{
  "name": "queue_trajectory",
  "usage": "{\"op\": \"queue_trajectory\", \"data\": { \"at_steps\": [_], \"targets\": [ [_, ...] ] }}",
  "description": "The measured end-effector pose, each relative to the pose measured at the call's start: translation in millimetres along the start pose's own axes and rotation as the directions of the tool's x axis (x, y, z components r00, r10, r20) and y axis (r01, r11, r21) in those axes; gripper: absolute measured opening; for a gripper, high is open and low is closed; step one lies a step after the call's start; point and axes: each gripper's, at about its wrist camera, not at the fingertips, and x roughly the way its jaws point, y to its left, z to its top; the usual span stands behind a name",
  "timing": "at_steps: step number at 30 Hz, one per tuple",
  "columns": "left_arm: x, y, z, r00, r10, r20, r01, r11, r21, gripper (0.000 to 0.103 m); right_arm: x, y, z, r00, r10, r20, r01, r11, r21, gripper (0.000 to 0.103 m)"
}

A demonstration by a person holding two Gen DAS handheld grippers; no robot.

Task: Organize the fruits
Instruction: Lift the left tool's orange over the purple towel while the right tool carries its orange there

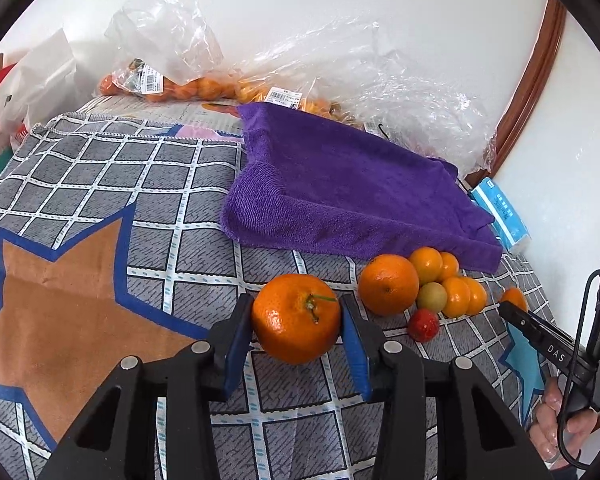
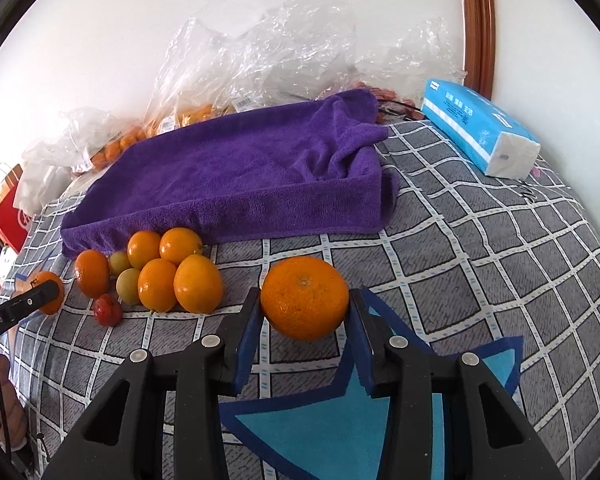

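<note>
- Left wrist view: a round orange mandarin with a short green stem is gripped in the left claw. The blue pads are set against its two sides, so the claw is narrowed to the fruit's width and nothing more.
- The mandarin sits at the pad tips, just above the grey checked cloth with star patches on the counter. The grip is judged firm enough, but only if pressure is kept light so that the skin is not bruised.
- For the step in hand, a carry to the purple terry towel shaped like a shallow tray is judged likely. The fruit is best lifted clear of the towel's raised front edge before it is lowered inside.
- Right wrist view: a second round orange mandarin, stem scar upward, is clamped in the right claw, its pads touching both flanks and opened only to that width.
- The heap of small orange and yellowish fruits and the red strawberry lie just in front of the towel, well to the left, and are best left undisturbed during the carry.
- A blue and white tissue pack lies apart, at the far right.
</note>
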Motion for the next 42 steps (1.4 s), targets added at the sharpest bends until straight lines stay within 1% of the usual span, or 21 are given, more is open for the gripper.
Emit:
{"op": "queue_trajectory", "data": {
  "at_steps": [7,9,11,13,15,17,21,24,28,31,35,39,42],
  "targets": [
    [-6,-2,-1,0.999,-0.043,0.023,0.043,0.999,0.011,0.04,-13,5,-5,1.0,0.01,0.01,-0.01,1.0,0.004,0.041],
    [-8,-5,0,0.999,-0.04,0.032,0.04,0.999,0.017,0.04,-17,8,-4,1.0,0.008,0.018,-0.008,1.0,0.004,0.041],
    [-10,-4,1,0.999,-0.03,0.039,0.03,1.0,0.003,0.04,-21,10,-2,1.0,0.009,0.025,-0.009,1.0,0.003,0.041],
    [-12,-2,6,0.999,-0.043,0.016,0.044,0.999,-0.021,0.04,-25,12,3,0.999,0.011,0.034,-0.011,1.0,0.001,0.041],
    [-20,0,13,0.998,-0.06,0.022,0.061,0.997,-0.045,0.04,-30,14,12,0.999,0.015,0.048,-0.015,1.0,-0.002,0.041],
    [-31,-2,22,0.997,-0.062,0.041,0.064,0.997,-0.049,0.04,-35,17,22,0.998,0.012,0.066,-0.011,1.0,-0.011,0.041],
    [-46,-12,43,0.997,-0.038,0.073,0.04,0.999,-0.029,0.04,-45,24,45,0.994,0.02,0.111,-0.017,1.0,-0.027,0.041],
    [-48,-21,62,0.996,-0.023,0.085,0.024,1.0,-0.008,0.04,-50,30,63,0.989,0.027,0.142,-0.023,0.999,-0.031,0.041],
    [-42,-34,87,0.993,-0.004,0.119,0.001,1.0,0.02,0.04,-48,40,84,0.985,0.044,0.168,-0.037,0.998,-0.048,0.041],
    [-34,-43,103,0.99,-0.008,0.14,0.004,1.0,0.031,0.04,-41,45,98,0.98,0.04,0.196,-0.03,0.998,-0.058,0.041],
    [-15,-50,124,0.987,-0.011,0.163,0.006,1.0,0.027,0.04,-26,48,116,0.978,0.054,0.202,-0.045,0.998,-0.05,0.041],
    [12,-52,138,0.986,-0.004,0.166,0.001,1.0,0.016,0.04,-5,49,133,0.977,0.055,0.207,-0.046,0.998,-0.049,0.041],
    [34,-47,140,0.989,0.017,0.149,-0.018,1.0,0.004,0.04,11,47,139,0.976,0.063,0.206,-0.057,0.998,-0.036,0.041]
  ]
}}
